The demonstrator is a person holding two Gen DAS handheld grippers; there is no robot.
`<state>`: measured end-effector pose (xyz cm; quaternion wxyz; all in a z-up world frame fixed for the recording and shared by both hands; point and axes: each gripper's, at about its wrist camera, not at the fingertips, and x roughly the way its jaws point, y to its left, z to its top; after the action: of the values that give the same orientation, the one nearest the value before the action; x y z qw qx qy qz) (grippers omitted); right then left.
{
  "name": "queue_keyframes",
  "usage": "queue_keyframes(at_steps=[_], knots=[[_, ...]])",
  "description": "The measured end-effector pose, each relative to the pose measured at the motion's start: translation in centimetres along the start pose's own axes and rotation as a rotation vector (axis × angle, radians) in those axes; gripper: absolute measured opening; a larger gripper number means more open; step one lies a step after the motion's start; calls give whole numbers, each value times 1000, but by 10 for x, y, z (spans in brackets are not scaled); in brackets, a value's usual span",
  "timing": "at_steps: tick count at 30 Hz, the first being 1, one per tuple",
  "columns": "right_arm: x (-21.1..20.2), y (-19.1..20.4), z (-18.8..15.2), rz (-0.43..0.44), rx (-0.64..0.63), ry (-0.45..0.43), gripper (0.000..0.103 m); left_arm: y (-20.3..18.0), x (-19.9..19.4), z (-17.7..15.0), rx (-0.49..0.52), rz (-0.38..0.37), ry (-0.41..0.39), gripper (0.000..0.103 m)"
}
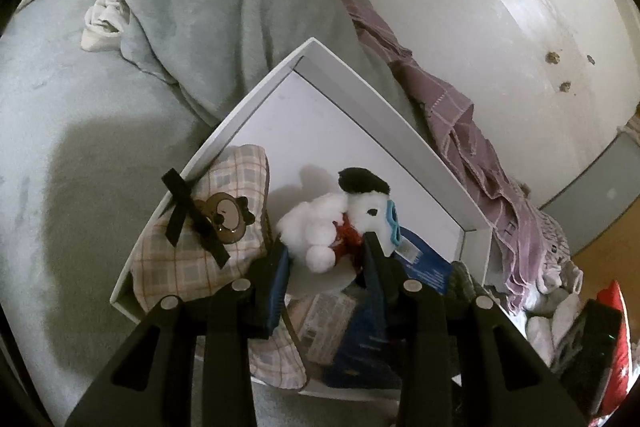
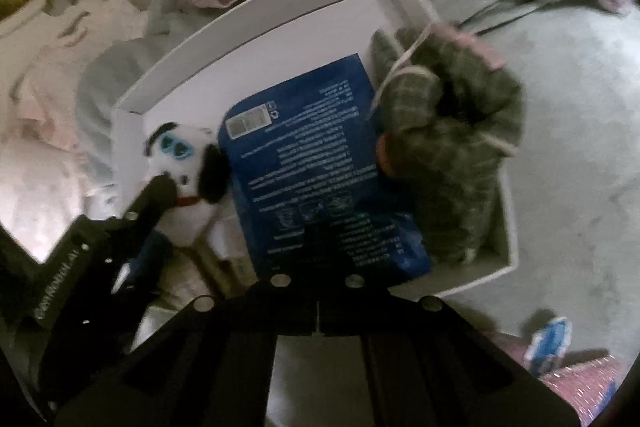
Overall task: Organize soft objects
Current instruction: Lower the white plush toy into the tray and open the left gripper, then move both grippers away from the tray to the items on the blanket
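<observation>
White plush dog (image 1: 320, 227) gripped between left tongs (image 1: 325, 247); right tongs (image 2: 320, 227) closed, empty, over blue packet (image 2: 312, 155).

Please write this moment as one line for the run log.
left gripper: closed on white plush dog | right gripper: shut over blue printed plastic pack | white cardboard box: holds both, on bed

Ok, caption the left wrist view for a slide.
Left gripper holds a white plush dog over the white box.
</observation>
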<state>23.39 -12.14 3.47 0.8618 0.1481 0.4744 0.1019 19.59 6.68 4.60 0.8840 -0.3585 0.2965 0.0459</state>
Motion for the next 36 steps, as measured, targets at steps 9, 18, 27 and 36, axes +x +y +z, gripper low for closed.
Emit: queue_keyframes(at_steps=[9,18,27,36], knots=[[-22,10,-1,39,-76,-54,4,-22,-5,-4,129,-2,15,66],[-60,24,-2,62,-209,-64,28,-40,-27,4,255,27,106,72],[-62,24,-5,17,-263,40,40,-37,-48,5,352,199,125,72],[-53,32,-13,-165,-302,134,46,-35,-56,-1,414,250,263,72]])
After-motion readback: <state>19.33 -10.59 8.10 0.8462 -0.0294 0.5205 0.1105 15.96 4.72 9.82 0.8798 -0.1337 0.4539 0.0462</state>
